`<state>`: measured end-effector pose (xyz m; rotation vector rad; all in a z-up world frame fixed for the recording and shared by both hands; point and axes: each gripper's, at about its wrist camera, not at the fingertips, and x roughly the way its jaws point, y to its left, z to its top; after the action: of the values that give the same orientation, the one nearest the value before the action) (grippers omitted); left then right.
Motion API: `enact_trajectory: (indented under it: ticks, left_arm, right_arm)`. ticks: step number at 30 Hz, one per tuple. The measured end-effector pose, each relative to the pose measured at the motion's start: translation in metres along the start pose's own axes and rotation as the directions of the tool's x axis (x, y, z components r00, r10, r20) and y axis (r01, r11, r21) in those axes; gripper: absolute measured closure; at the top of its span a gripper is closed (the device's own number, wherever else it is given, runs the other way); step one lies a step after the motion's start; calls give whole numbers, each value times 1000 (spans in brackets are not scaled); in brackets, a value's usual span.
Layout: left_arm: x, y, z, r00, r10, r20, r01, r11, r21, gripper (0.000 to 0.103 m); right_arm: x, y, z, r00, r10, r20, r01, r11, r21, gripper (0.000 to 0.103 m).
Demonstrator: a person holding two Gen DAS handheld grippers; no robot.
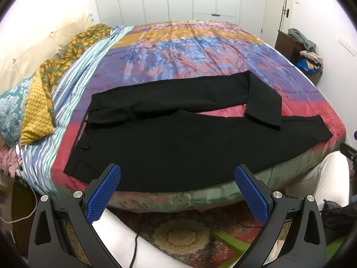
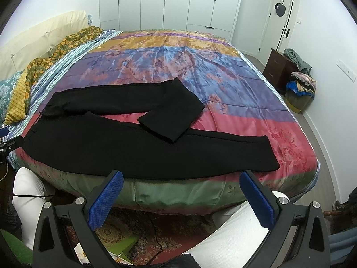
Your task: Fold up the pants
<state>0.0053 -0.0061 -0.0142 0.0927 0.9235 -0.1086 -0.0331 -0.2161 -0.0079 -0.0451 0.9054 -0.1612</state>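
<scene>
Black pants (image 1: 156,143) lie flat on the bed (image 1: 200,51), long axis from waistband at left of the frame to hems at right. Both grippers, left (image 1: 177,174) and right (image 2: 181,179), hover empty at the lower frame edge, fingers (image 1: 104,196) spread wide; I judge the left is nearer the waistband.

the left gripper (image 1: 177,174) hung with its blue-padded jaws spread wide, holding nothing, aimed toward 12 o'clock. the right gripper (image 2: 181,179) matched it, jaws wide apart and empty.
</scene>
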Motion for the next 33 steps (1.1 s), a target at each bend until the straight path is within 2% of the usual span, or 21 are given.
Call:
enact_trajectory:
  ticks: [24,33]
  left_arm:
    - [5,-19,-7,994,103,-46,-99,991,85,1]
    - [10,-21,-9,992,102,-67,-96,991,96,1]
  right_arm:
    - [0,4,-3,1000,13,9,-13,1000,5,0]
    - [0,8,-4,1000,17,4,-17,1000,-7,0]
